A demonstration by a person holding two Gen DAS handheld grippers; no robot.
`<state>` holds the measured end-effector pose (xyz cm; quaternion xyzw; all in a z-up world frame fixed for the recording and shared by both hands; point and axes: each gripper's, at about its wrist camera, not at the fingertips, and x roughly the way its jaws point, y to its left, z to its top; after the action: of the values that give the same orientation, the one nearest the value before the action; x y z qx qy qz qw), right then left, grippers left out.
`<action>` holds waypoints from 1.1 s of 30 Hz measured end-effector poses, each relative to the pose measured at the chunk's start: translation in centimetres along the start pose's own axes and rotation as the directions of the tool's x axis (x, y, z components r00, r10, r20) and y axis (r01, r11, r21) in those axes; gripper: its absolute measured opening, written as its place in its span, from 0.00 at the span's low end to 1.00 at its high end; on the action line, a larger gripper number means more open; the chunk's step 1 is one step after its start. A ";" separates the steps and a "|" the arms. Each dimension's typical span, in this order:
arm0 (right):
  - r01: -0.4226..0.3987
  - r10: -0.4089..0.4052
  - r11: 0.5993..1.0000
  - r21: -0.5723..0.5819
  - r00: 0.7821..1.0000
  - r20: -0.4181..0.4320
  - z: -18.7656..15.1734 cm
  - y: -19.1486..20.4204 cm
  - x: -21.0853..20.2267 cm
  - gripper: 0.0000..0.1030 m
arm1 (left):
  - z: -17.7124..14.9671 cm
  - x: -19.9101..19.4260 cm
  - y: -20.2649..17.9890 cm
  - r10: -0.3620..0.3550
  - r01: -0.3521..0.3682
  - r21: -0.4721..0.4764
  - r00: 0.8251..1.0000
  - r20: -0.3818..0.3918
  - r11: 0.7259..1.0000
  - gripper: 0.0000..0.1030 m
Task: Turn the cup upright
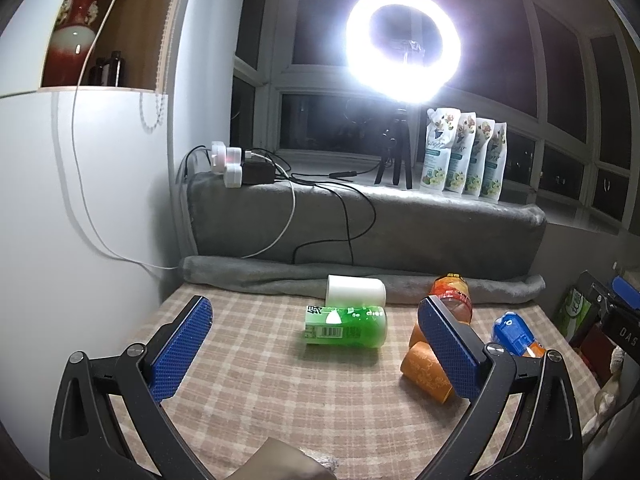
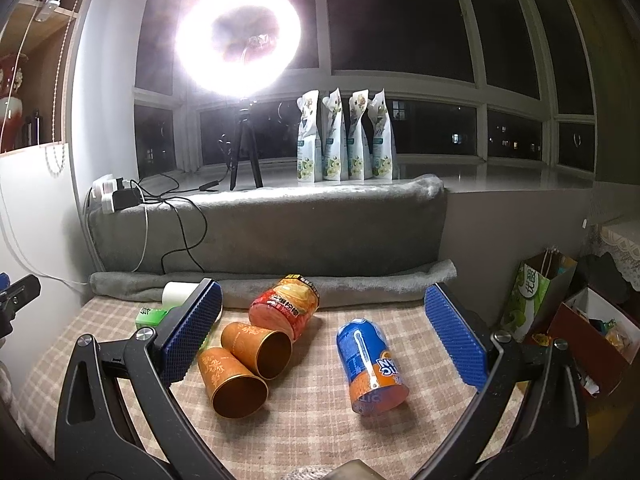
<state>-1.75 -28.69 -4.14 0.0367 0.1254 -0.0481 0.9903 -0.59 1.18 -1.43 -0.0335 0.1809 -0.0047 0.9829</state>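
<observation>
Left wrist view: left gripper is hovering over the checked cloth with fingers spread wide, holding nothing. Going left to right, a white cup is lying on its side at the back next to the rolled grey blanket, a green cup is lying just in front of it, and two orange cups are sitting partly hidden behind the right finger, with a red snack cup behind them and a blue-orange cup further right. Right wrist view: right gripper is also spread wide and holding nothing. The two orange cups are lying on their sides between its fingers, touching each other, mouths facing the camera, just beside the left finger. The red snack cup is lying tilted behind them, touching the rear one. The blue-orange cup is lying apart to the right. A ring light is glaring on the sill above.
</observation>
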 end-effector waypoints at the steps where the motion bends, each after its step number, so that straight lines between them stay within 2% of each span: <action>1: 0.000 0.000 1.000 0.001 1.000 0.003 0.0 0.0 0.0 1.00 | 0.0 0.0 0.1 0.000 0.000 0.001 1.000 0.000 1.000 0.99; 18: 0.001 -0.002 1.000 0.003 1.000 0.020 0.1 0.2 -0.1 1.00 | -0.1 0.1 -0.1 0.001 -0.001 0.001 1.000 0.004 1.000 0.99; 33: -0.010 0.010 1.000 0.007 1.000 -0.015 -0.2 0.0 1.2 1.00 | -0.5 1.1 -0.3 0.000 0.000 0.006 1.000 -0.024 1.000 0.99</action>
<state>-0.67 -28.81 -4.65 0.0413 0.1326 -0.0431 0.9894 0.30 0.81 -2.24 -0.0303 0.1926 -0.0055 0.9808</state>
